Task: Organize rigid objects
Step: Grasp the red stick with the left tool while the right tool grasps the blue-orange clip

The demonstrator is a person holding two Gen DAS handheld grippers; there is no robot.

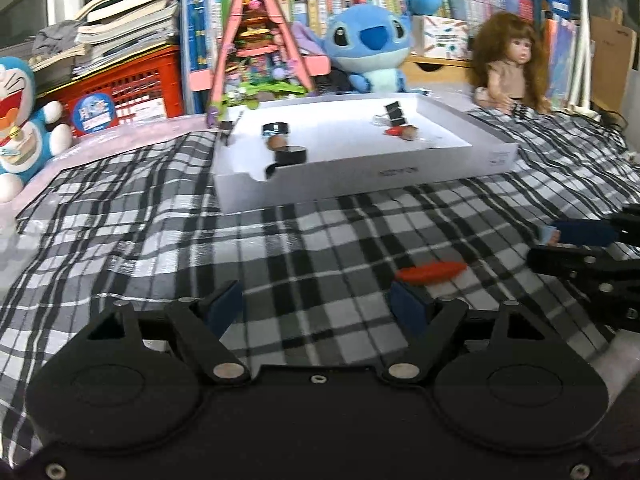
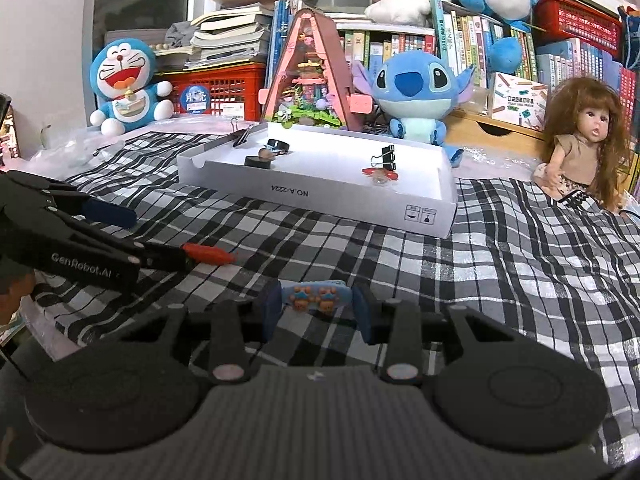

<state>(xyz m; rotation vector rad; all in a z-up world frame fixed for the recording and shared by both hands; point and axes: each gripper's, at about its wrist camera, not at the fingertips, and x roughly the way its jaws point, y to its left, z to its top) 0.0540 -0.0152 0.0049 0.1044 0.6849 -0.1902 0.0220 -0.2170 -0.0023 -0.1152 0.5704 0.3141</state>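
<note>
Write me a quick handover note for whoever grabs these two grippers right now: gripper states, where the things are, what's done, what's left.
Right gripper: shut on the blue hair clip, just above the checked cloth.
Left gripper: open, empty, low over the cloth beside the red clip.
White box lid: already holds black rings, a binder clip and a few small pieces.
Left: put the blue hair clip in the lid, then pick up the red clip, which lies loose.

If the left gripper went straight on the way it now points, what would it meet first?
Probably the checked cloth first: the open left gripper tilts down at bare fabric, with the red clip just off its right finger. Beyond lies the white box.
</note>
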